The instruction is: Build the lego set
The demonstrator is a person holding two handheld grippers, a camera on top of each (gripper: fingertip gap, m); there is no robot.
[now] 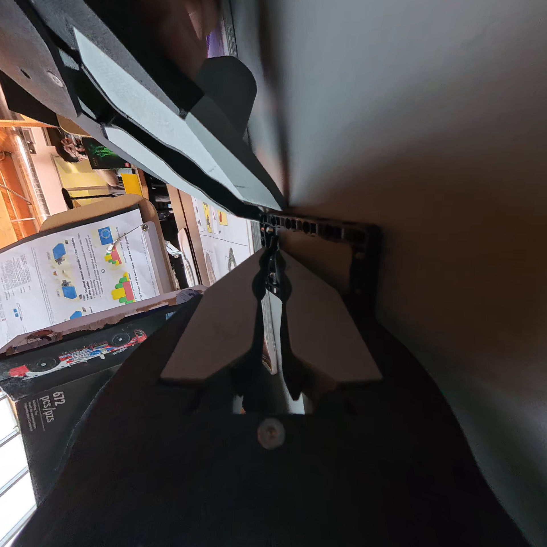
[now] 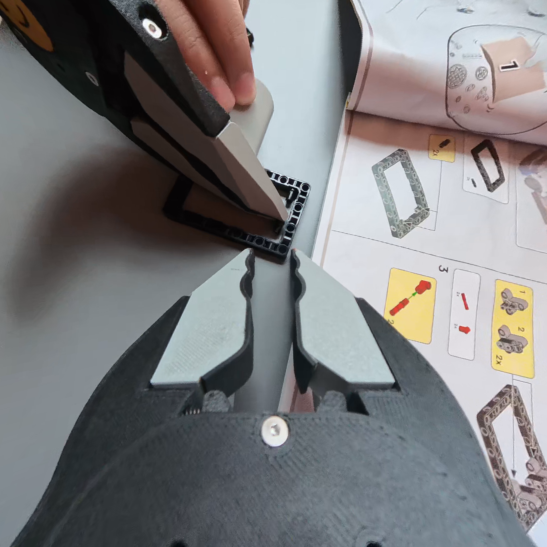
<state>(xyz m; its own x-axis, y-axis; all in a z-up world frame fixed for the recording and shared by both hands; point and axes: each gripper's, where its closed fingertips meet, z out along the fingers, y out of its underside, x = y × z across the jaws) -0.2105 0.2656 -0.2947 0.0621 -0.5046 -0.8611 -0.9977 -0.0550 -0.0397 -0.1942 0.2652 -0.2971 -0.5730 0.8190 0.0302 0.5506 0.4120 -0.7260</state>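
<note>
The holed rectangular frame (image 2: 291, 207) is black, the surface (image 2: 74, 177) pale grey, the fingers (image 2: 213, 319) grey on black, and the instruction booklet (image 2: 444, 236) white with yellow panels.

Left wrist view: camera rolled sideways, so the table (image 1: 444, 148) stands as a wall along the right; it looks along its own hand-held gripper (image 1: 272, 266) from very close to the surface, with the room behind at left.

Right wrist view: camera looks steeply down over its own hand-held gripper (image 2: 270, 254), near the table (image 2: 59, 236).

Shared: the black frame (image 1: 325, 229) (image 2: 291, 219), the instruction booklet (image 1: 225, 233) (image 2: 414, 207), and each opposite gripper.
</note>
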